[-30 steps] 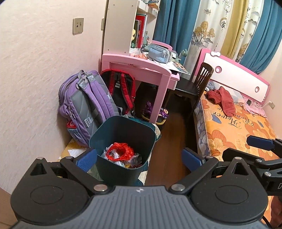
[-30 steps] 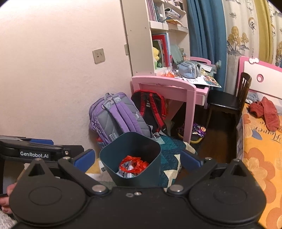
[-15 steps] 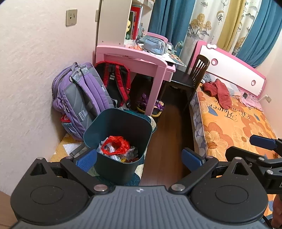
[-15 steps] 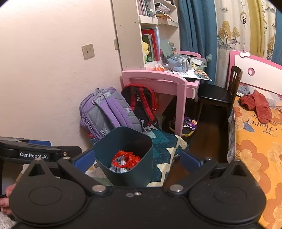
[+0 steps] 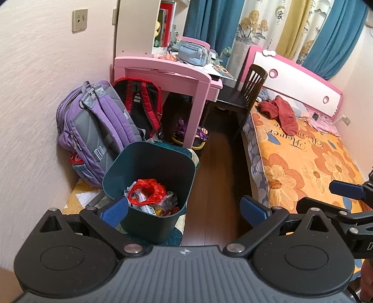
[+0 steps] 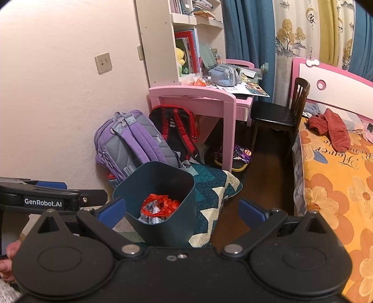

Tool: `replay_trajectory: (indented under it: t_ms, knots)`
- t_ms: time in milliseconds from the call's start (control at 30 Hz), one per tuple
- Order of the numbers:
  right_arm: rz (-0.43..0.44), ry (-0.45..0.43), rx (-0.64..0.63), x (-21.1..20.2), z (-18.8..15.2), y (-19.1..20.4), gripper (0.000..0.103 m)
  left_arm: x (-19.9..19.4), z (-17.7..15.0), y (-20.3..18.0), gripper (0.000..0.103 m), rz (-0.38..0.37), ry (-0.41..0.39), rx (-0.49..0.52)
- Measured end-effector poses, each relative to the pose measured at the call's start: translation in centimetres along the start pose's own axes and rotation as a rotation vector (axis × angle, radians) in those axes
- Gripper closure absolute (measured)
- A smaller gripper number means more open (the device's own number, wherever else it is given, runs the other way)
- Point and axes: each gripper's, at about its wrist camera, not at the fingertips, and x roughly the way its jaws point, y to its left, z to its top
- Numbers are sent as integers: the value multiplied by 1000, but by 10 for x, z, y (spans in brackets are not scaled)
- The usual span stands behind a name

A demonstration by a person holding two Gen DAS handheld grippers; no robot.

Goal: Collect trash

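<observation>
Pink desk [image 5: 167, 67] against cream wall [image 5: 35, 81]; dark chair [image 5: 242, 93]; floral bed [image 5: 303, 158]; teal curtains [image 5: 200, 21].

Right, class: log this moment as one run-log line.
left hand-held gripper: open, empty | right hand-held gripper: open, empty | dark teal plastic bin: holds red plastic bag

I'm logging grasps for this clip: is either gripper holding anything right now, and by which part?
Nothing is held. The left gripper and right gripper are both open and empty, above the trash bin.
</observation>
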Motion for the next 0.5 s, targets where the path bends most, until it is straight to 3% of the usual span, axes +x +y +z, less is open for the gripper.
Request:
replay_trajectory:
  t_ms: [500]
  knots:
    - [-25,18,50,9,-2,-3,0,17,7,7,0,-33,51,52]
